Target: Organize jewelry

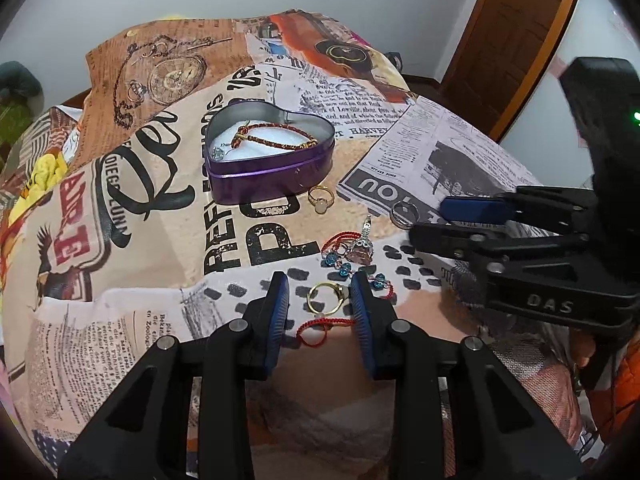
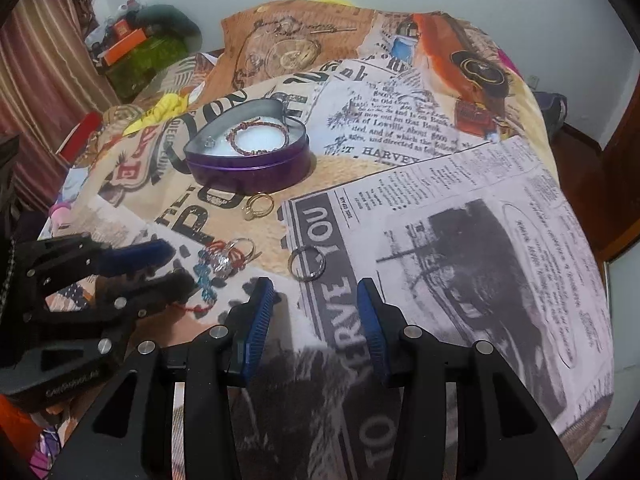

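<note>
A purple heart-shaped tin (image 1: 276,176) (image 2: 256,168) stands open on the printed cloth, holding a braided bracelet (image 1: 276,136) (image 2: 258,138) and a small silver piece (image 1: 218,154). My left gripper (image 1: 320,300) is open around a gold ring (image 1: 326,298) and a red cord (image 1: 320,326). A heap of red cord, blue beads and a crystal pendant (image 1: 352,252) (image 2: 224,260) lies just beyond. A gold ring with a pale stone (image 1: 320,198) (image 2: 258,206) lies by the tin. My right gripper (image 2: 316,300) is open, just short of a silver ring (image 2: 307,263) (image 1: 404,214).
The cloth (image 2: 440,240) covers a rounded surface that falls away at the right and far edges. Clutter and a curtain (image 2: 44,60) stand at the far left. A wooden door (image 1: 520,32) is at the right.
</note>
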Tool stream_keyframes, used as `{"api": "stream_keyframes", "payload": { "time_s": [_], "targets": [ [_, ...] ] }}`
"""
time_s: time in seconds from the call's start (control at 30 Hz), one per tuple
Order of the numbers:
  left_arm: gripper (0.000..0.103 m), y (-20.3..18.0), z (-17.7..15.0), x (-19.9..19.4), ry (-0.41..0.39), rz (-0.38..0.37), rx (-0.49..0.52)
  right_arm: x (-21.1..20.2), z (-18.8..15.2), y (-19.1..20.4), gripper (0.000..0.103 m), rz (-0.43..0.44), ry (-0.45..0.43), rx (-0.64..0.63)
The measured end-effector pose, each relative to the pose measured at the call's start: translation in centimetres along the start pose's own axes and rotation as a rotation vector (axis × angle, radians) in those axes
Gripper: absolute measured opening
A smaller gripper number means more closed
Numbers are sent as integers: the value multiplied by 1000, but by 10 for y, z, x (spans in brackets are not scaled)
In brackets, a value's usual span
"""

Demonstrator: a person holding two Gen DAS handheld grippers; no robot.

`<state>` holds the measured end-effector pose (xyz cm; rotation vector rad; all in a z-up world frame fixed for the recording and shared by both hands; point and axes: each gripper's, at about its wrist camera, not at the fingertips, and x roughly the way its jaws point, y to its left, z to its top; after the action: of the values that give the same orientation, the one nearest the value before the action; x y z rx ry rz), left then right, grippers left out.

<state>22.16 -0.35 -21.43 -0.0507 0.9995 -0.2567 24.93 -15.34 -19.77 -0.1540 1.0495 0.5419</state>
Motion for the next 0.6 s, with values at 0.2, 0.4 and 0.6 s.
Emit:
{"api": "stream_keyframes", "payload": {
  "time_s": [0.2,0.4,0.6],
  "targets": [
    [31,1,-2,2,-8,-2,-3,10,5,7,39,-9,-12,-27],
    [31,3,-3,3,-11,-15,-16,12,3,7,27,-34,-21,-35],
    [20,5,-4,2,-22,13,-28,11,4,7,20,-32,-19,-30]
  ]
}}
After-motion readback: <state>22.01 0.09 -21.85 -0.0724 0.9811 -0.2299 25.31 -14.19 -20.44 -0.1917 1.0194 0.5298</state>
